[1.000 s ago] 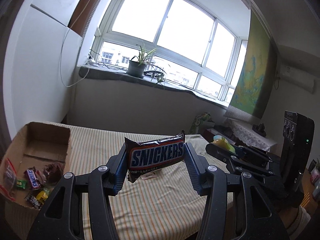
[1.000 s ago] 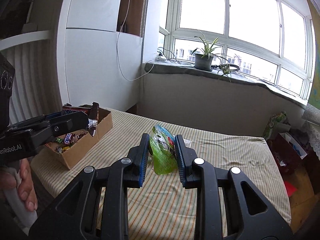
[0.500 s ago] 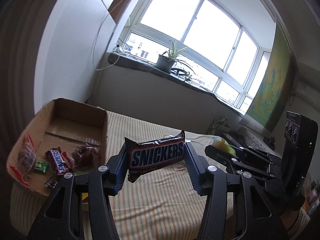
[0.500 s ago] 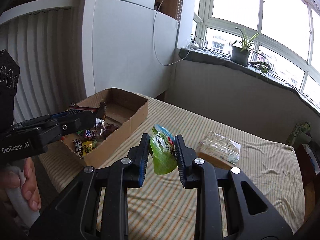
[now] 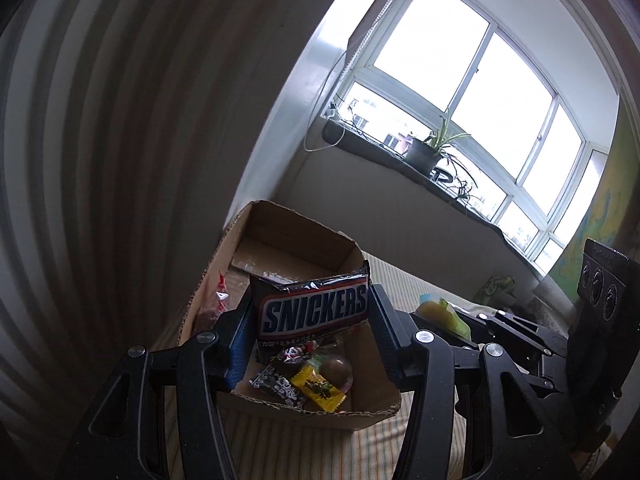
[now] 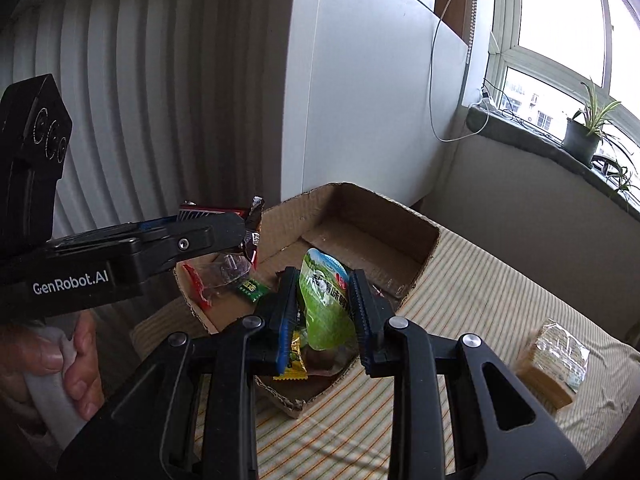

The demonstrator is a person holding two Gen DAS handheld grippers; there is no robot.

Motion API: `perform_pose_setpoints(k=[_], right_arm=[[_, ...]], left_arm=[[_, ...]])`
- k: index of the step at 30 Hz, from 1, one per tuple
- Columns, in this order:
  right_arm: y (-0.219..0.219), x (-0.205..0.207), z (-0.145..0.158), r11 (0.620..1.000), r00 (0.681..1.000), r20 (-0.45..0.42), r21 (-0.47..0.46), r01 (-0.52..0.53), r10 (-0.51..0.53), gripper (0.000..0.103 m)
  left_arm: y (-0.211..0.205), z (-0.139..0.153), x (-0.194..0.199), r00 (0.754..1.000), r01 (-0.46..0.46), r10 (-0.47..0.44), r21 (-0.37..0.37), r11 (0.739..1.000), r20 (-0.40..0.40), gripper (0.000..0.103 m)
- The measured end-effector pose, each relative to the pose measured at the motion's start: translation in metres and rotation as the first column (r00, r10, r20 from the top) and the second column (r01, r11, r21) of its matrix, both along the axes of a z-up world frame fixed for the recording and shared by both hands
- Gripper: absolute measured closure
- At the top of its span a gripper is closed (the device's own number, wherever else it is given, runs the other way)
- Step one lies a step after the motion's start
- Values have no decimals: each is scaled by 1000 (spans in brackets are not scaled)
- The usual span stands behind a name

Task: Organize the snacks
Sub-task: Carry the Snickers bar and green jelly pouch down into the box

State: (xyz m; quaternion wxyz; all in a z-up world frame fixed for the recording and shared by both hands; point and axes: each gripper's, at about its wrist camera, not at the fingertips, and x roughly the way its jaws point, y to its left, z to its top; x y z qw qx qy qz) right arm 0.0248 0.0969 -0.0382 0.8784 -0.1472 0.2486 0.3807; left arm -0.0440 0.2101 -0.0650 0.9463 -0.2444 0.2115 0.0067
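My left gripper (image 5: 310,312) is shut on a Snickers bar (image 5: 314,310), held crosswise over the open cardboard box (image 5: 296,240). Several small wrapped sweets (image 5: 312,384) lie in the box's near corner. My right gripper (image 6: 322,304) is shut on a green snack pouch (image 6: 326,304) and hangs over the near part of the same box (image 6: 360,216). In the right wrist view the left gripper (image 6: 240,232) reaches in from the left with the bar's end (image 6: 252,228) showing, and a hand (image 6: 60,364) holds its handle. In the left wrist view the right gripper (image 5: 460,326) carries the pouch (image 5: 442,312).
The box stands at the corner of a table with a striped cloth (image 6: 480,288), close to a ribbed white wall (image 6: 140,120). A clear-wrapped brown packet (image 6: 554,362) lies on the cloth to the right. A window ledge with a potted plant (image 6: 584,136) runs behind.
Both grippers have swung left and lower, from over the striped cloth to over the cardboard box, each still holding its snack. The box now fills the middle of both views.
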Motion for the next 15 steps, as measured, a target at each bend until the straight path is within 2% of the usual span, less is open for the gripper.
perform_pose_setpoints(k=[8, 12, 13, 14, 15], right_arm=[[2, 14, -8, 1000, 1000, -24, -4, -8, 8, 76], [12, 23, -21, 999, 997, -63, -39, -39, 36, 76], [14, 24, -24, 998, 997, -65, -51, -46, 42, 75], [15, 24, -27, 997, 997, -59, -56, -45, 41, 70], [15, 24, -29, 997, 998, -57, -60, -42, 38, 66]], left_arm=[[2, -5, 10, 1000, 7, -7, 2, 1000, -13, 51], [2, -8, 17, 999, 15, -15, -8, 1000, -32, 50], [3, -9, 18, 999, 13, -14, -14, 1000, -35, 49], [4, -9, 19, 999, 12, -13, -22, 1000, -39, 47], [5, -9, 20, 999, 10, -11, -31, 999, -40, 40]])
